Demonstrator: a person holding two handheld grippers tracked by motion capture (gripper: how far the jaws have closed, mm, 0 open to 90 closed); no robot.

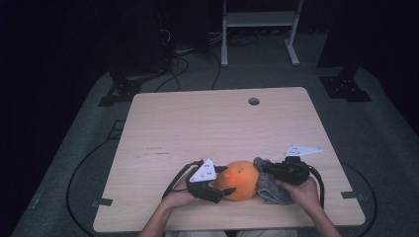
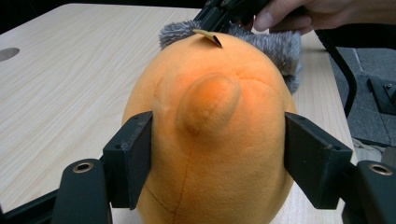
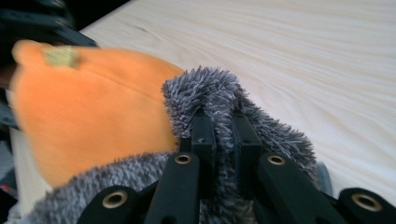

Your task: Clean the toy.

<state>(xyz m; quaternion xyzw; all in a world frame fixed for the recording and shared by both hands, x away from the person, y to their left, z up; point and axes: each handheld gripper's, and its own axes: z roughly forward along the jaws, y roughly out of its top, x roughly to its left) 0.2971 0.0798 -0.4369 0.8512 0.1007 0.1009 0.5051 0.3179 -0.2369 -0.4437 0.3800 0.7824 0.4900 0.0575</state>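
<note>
Orange plush toy (image 1: 240,180) lies on the wooden table (image 1: 197,128), near its front edge, well in front of the round cable hole (image 1: 254,101). The toy's long axis runs roughly left-right along that edge; the end with the grey furry part (image 1: 271,190) points toward the person's right.

Left gripper (image 1: 222,181) sits at the toy's left end. Its jaws bracket the orange body, one on each flank. In the left gripper view the pads (image 2: 130,156) stand at the plush surface; firm pressing versus light contact cannot be told.

Right gripper (image 1: 264,168) is at the toy's right end, jaws closed tight on a fold of the grey fur (image 3: 219,100).

The left gripper view shows a rounded bump (image 2: 210,105) on the orange body and a small tan tag (image 2: 208,36) at the far end, with the right hand (image 2: 299,13) beyond. The right gripper view shows the pinched fold close up. The high view shows both hands side by side.
</note>
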